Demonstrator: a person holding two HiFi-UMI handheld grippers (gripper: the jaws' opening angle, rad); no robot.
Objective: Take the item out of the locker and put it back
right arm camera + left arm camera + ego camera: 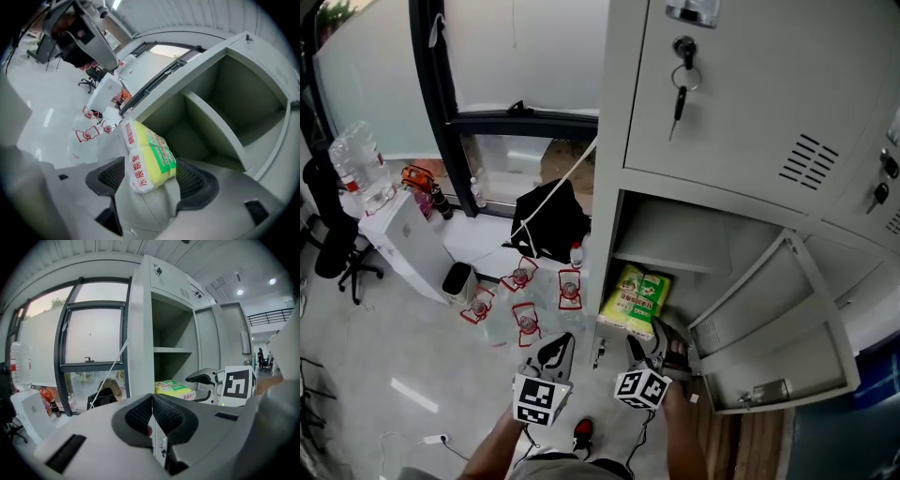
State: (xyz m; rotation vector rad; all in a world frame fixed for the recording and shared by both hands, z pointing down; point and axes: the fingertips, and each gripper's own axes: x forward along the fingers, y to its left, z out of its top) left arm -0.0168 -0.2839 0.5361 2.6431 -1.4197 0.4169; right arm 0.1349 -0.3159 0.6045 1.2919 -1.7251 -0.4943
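Inside locker (pixel 667 234): one packet (pixel 636 298); right gripper (pixel 151 177) astride, jaws parted.

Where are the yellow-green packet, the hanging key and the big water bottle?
yellow-green packet (pixel 637 298), head view, middle of its printed face.
hanging key (pixel 678 101), head view, its dark head below the ring.
water bottle (pixel 358 164), head view, middle of its clear body.

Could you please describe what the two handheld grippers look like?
The left gripper and right gripper match: light grey moulded bodies, each ending in two black curved jaws with dotted, textured pads. Each carries a white cube printed with black square markers. The forearms behind them show no sleeves.
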